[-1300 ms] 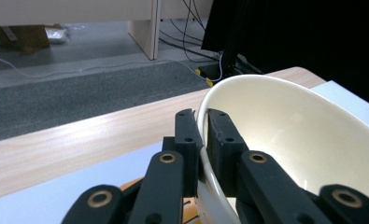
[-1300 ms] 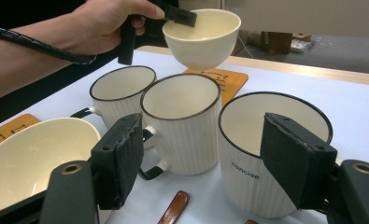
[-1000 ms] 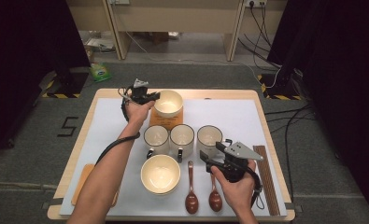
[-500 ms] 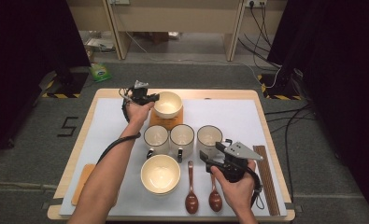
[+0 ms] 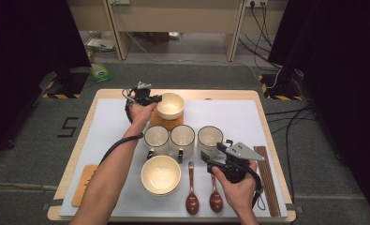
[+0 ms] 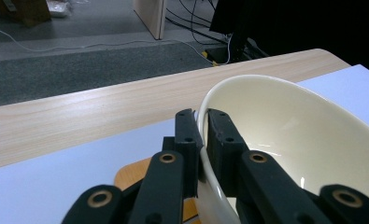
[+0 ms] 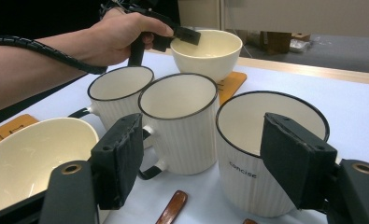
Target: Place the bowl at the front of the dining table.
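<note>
Your left gripper [image 5: 151, 99] is clamped on the rim of the far bowl [image 5: 170, 105], which sits on the wooden coaster [image 5: 160, 119] at the far middle of the table, so the grasp looks made and the lift or placing is left. Just nearer stand three mugs [image 5: 183, 139] in a row, with a second bowl [image 5: 160, 175] and two spoons [image 5: 203, 200] in front. At the right, your right gripper [image 5: 212, 160] hangs with jaws wide apart before the rightmost mug [image 7: 266, 149], holding nothing.

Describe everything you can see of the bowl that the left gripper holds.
The bowl is cream, glossy like ceramic, round, deep and empty. It sits upright on an orange wooden coaster at the far side of the table, behind three mugs. The left gripper has its jaws shut on its rim, one inside, one outside.
</note>
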`<state>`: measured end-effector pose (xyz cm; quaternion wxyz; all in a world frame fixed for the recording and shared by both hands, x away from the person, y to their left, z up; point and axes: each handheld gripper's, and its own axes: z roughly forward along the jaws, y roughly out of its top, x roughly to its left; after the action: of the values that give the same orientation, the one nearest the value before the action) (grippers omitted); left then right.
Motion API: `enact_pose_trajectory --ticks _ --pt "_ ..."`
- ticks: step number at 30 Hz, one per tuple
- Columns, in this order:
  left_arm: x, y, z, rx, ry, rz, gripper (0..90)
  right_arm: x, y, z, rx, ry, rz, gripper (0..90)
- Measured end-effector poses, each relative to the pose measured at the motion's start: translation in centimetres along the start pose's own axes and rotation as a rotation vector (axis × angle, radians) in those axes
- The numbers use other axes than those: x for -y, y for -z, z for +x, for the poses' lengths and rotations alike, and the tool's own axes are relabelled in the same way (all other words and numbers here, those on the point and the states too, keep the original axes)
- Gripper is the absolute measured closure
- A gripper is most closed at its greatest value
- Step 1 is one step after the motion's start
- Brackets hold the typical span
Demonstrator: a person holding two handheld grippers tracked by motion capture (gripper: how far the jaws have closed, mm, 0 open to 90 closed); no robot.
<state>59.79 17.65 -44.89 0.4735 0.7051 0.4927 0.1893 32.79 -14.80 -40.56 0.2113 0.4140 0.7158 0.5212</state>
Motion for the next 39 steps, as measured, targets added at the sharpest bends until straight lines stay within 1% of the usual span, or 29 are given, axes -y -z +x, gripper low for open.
enact_pose_trajectory --ticks 3,8,9,12,14,16,19,21,24,26,28,32,36,39 --pt "0.1 -0.1 -0.1 -0.003 -0.003 0.003 82.7 0.0 0.0 0.0 -0.001 -0.001 -0.001 30.6" --pt "0.2 -0.4 0.2 -0.002 0.009 0.005 82.6 0.0 0.1 0.0 0.001 0.000 -0.002 30.6" --pt "0.3 -0.4 0.3 -0.005 0.004 0.014 82.7 0.0 0.1 -0.1 0.000 -0.001 -0.001 30.6" --pt "0.4 -0.6 0.4 -0.004 0.006 0.022 82.7 0.0 0.0 0.0 0.000 -0.002 0.000 30.6" --pt "0.4 -0.7 0.5 -0.006 0.005 0.024 82.6 0.0 0.0 0.0 0.001 0.000 0.002 30.6" --pt "0.5 -0.7 0.5 -0.003 0.013 0.022 82.6 0.0 0.0 0.0 0.001 -0.001 0.001 30.6" --pt "0.5 -0.8 0.5 -0.003 0.010 0.022 82.6 0.0 0.0 -0.1 0.002 -0.002 0.001 30.6" --pt "0.6 -0.9 0.7 0.000 0.018 0.026 82.6 0.0 0.0 -0.1 0.002 0.000 0.001 30.6" --pt "0.8 -1.1 0.8 0.003 0.019 0.038 82.6 0.1 0.0 -0.1 0.001 -0.001 0.002 30.6" --pt "0.9 -1.2 0.9 0.015 0.030 0.037 82.6 0.1 0.0 -0.1 0.001 0.000 0.003 30.6" --pt "0.9 -1.3 0.8 0.016 0.026 0.037 82.5 0.0 0.0 -0.1 0.002 0.002 0.003 30.6" --pt "1.1 -1.4 1.1 0.016 0.036 0.026 82.4 0.1 0.0 -0.1 0.003 0.000 0.003 30.6" --pt "1.4 -1.6 1.3 0.032 0.044 0.031 82.3 0.1 0.0 -0.1 0.001 -0.001 0.005 30.6" --pt "1.4 -1.6 1.4 0.035 0.051 0.034 82.2 0.1 0.0 -0.1 0.003 0.003 0.007 30.6"
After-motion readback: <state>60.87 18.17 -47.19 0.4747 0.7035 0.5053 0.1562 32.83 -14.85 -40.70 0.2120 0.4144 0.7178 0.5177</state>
